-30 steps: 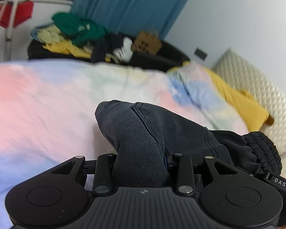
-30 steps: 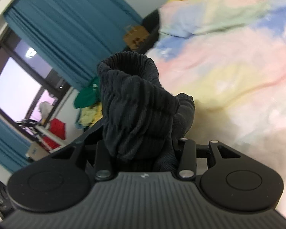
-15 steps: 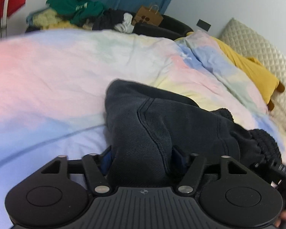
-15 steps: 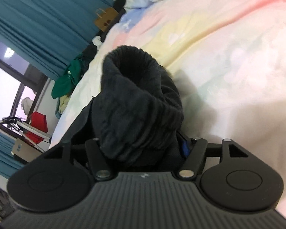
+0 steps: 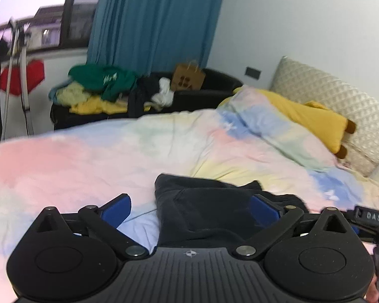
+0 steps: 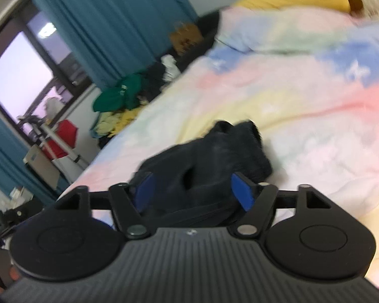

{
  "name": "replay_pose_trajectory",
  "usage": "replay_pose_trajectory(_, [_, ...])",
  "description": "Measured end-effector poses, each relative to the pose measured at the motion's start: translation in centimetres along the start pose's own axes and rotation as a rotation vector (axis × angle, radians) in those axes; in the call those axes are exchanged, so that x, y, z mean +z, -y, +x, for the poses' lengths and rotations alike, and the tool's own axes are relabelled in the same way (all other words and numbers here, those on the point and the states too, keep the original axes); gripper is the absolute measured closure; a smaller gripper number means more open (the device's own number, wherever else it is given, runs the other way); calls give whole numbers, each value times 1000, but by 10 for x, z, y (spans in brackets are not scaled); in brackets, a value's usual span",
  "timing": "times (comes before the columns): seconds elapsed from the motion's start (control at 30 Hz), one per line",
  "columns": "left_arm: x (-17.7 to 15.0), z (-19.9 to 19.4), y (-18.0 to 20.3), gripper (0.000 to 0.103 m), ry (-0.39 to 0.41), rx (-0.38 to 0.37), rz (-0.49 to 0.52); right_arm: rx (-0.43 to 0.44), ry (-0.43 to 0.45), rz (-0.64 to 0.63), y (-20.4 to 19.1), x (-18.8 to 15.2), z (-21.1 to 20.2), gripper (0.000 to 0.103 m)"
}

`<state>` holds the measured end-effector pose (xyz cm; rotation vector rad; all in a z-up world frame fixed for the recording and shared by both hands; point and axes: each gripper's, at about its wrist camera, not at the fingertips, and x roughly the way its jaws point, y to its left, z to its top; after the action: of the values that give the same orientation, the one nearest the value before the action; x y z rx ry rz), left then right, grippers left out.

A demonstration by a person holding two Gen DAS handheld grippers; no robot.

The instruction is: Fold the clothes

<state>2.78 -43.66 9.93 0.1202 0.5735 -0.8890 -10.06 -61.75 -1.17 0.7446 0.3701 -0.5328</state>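
The dark garment (image 5: 204, 212) lies bunched on the pastel duvet (image 5: 113, 151), right in front of me, partly folded over on itself. It looks soft and floppy, a thick ribbed knit, light enough, I'd say, but apt to sag and slide out of shape the moment I lift one corner alone. I reckon the ribbed cuff end (image 6: 247, 146) is the firmest place to pinch, along with a seam or edge on the other side, so both ends rise together.

My left gripper (image 5: 189, 210) is spreading its jaws wide. The blue pad (image 5: 116, 209) on one side stands clear over the duvet; the other pad sits against the cloth's edge, though I see no squeeze on it. The fabric lies between the fingers, loose.

My right gripper (image 6: 193, 192) is opening as well, a bit less wide. The garment's bulk sits between its blue pads (image 6: 242, 193), and nothing looks pinched there, though the picture is blurred.
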Motion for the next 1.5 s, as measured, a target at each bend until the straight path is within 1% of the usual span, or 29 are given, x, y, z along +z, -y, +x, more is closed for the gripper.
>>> replay_pose_trajectory(0.03, [0,-15,6,0,9,-1,19,14,17,-17,-9,0,-12,19])
replay_pose_trajectory(0.17, [-5,-76,30,0,50,6,89,26,84,-114,-46,-1,-56,20])
replay_pose_trajectory(0.2, [-8,-91,35,0,61,8,101,27,106,-140,-55,-3,-69,17])
replay_pose_trajectory(0.23, [-12,-104,39,0,73,11,107,20,124,-163,-63,-5,-81,10])
replay_pose_trajectory(0.3, [-21,-131,46,0,93,17,118,8,158,-202,-76,-13,-103,11])
replay_pose_trajectory(0.5, [-62,-184,55,0,140,60,135,-2,225,-285,-99,-51,-146,12])
replay_pose_trajectory(0.6, [-83,-200,49,0,150,76,101,6,238,-304,-103,-72,-157,12])
replay_pose_trajectory(0.67, [-96,-205,43,0,144,74,83,4,240,-325,-107,-86,-159,12])
replay_pose_trajectory(0.77, [-112,-209,36,0,132,91,76,-8,244,-361,-114,-105,-158,12])
replay_pose_trajectory(0.83, [-120,-212,30,0,134,100,68,-11,240,-376,-120,-117,-156,12])
replay_pose_trajectory(0.97, [-132,-219,11,0,135,90,30,-23,226,-396,-130,-137,-148,12])
replay_pose_trajectory(1.1, [-139,-218,-5,0,122,86,10,-33,206,-374,-130,-147,-137,12])
replay_pose_trajectory(1.27, [-147,-206,-18,0,85,89,2,-79,195,-380,-130,-158,-128,12])
replay_pose_trajectory(1.5, [-154,-193,-20,0,51,79,10,-135,207,-417,-135,-168,-123,12])
